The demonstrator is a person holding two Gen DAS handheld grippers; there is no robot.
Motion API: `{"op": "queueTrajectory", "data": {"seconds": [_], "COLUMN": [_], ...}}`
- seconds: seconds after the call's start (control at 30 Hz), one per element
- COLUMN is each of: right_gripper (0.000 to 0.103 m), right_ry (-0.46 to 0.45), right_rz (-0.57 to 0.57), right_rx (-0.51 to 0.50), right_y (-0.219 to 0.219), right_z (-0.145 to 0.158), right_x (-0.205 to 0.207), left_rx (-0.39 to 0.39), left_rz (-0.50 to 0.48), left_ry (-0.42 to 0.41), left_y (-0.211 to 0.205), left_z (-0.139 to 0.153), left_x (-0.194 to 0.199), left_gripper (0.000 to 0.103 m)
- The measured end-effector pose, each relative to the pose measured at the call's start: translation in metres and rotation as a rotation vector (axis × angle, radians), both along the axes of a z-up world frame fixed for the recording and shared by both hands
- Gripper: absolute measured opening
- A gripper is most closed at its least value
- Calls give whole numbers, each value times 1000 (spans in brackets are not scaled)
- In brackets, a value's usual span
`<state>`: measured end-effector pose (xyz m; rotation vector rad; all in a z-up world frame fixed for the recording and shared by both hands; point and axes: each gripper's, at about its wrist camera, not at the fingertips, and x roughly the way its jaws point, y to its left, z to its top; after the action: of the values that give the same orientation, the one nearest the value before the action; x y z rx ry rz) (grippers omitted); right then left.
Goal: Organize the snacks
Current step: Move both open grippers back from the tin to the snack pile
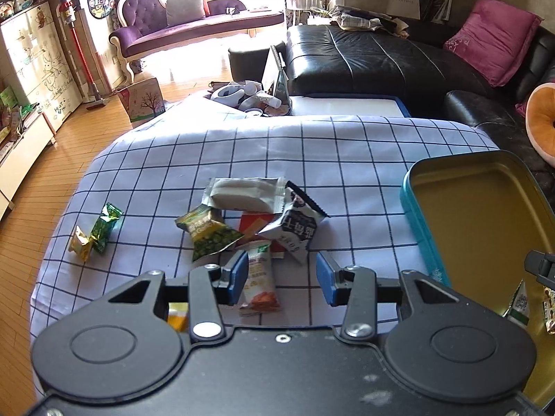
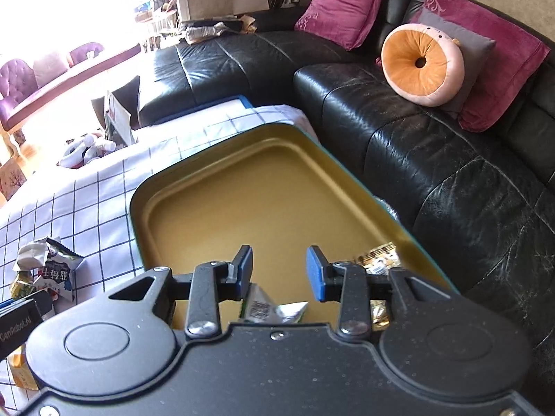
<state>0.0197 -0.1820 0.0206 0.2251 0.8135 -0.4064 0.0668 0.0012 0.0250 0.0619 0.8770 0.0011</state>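
Note:
A teal tin (image 1: 418, 218) with a gold inside stands open at the right of the checked tablecloth (image 1: 347, 159). Left of it lies a pile of snack packets: a pale one (image 1: 246, 196), a green one (image 1: 204, 232), a black-and-white one (image 1: 295, 228) and a red one (image 1: 255, 225). My left gripper (image 1: 282, 279) hovers open at the pile's near edge, over an orange-and-white packet (image 1: 260, 284) that lies by its left pad. My right gripper (image 2: 279, 272) is open above the tin (image 2: 138, 215). A green-and-silver packet (image 2: 274, 310) and gold-wrapped sweets (image 2: 380, 260) lie inside it.
Two small green and yellow sweets (image 1: 95, 232) lie apart near the table's left edge. A yellow packet (image 1: 178, 317) shows under my left gripper. A black leather sofa (image 2: 416, 138) with cushions wraps the right and far sides. Clutter (image 1: 249, 97) sits beyond the far end.

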Motion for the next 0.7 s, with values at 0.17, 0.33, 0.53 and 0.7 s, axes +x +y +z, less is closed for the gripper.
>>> {"op": "queueTrajectory", "data": {"seconds": [0.17, 0.33, 0.53, 0.7], "right_gripper": [45, 45, 45, 45], "right_ry": [8, 10, 9, 19], "right_rz": [19, 47, 92, 140], "right_rx": [-3, -4, -17, -28], "right_y": [12, 26, 44, 61], "right_z": [-2, 0, 1, 0], "right_x": [3, 8, 13, 18], "left_rx": [5, 10, 11, 3], "left_rz": [6, 15, 21, 19], "left_ry": [-2, 3, 3, -2], "left_y": [13, 29, 46, 57], "left_z": [1, 1, 1, 2], "left_x": [-1, 0, 0, -1], "left_gripper": [44, 44, 44, 44]}}
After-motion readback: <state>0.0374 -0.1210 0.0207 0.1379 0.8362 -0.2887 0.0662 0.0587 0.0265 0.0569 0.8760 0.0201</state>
